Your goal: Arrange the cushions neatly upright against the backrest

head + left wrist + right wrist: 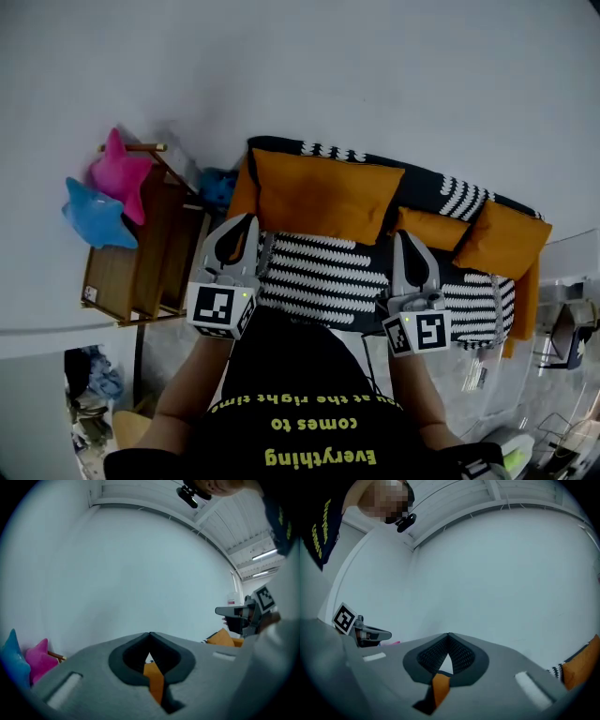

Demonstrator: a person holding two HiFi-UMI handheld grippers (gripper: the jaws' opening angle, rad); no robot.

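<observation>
A large orange cushion (pixel 323 192) stands upright against the backrest of a black-and-white striped sofa (pixel 328 272). Two smaller orange cushions (pixel 506 239) (pixel 429 228) lie at the sofa's right end. My left gripper (pixel 246 223) and right gripper (pixel 405 240) hover over the striped seat in front of the big cushion, both shut with nothing held. In the left gripper view the closed jaws (pixel 150 635) point at the wall, with orange cushion (pixel 154 679) showing below them. In the right gripper view the closed jaws (pixel 449 636) also face the wall, with orange (pixel 439 686) beneath.
A wooden side shelf (pixel 150 258) stands left of the sofa, with a pink star toy (pixel 120 173) and a blue star toy (pixel 94 216) on it. A blue plush (pixel 217 187) sits between shelf and sofa. Clutter lies on the floor at right (pixel 562 328).
</observation>
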